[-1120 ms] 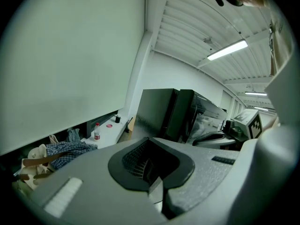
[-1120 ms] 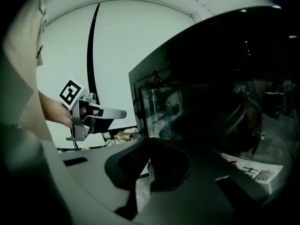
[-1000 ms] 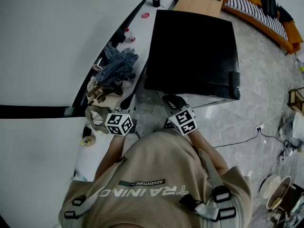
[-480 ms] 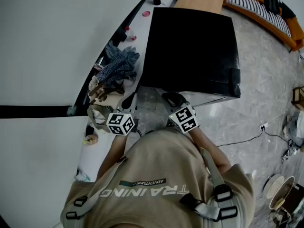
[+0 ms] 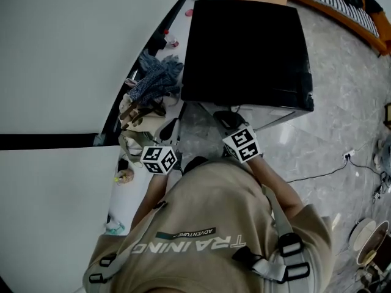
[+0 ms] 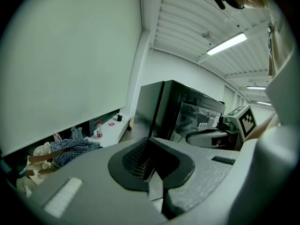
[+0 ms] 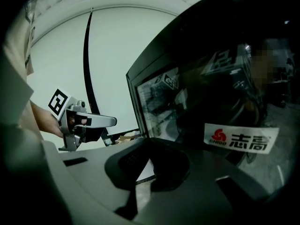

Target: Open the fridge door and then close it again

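Observation:
A small black fridge [image 5: 247,47] stands right in front of me; its glossy door [image 7: 225,93] carries a red-and-white brand label and looks closed. Both grippers hang near my chest, just short of the fridge's front. The left gripper [image 5: 170,130] is left of the fridge's near corner, with its jaws shut on nothing [image 6: 151,165]. Below the front edge is the right gripper [image 5: 227,119], its jaws also together and empty [image 7: 147,165], a short way off the door. Each gripper shows in the other's view.
A white counter [image 5: 183,26] runs along the wall on the left, with a checked cloth [image 5: 156,78], a bag [image 5: 131,140], a small bottle [image 5: 171,41] and a pink lid. A cable [image 5: 317,173] crosses the stone floor at right. An orange sofa [image 5: 342,5] lies beyond.
The head view has shifted, so the fridge sits a little higher in frame. The right gripper has edged up toward the fridge front; the left has barely moved. Both jaws stay shut.

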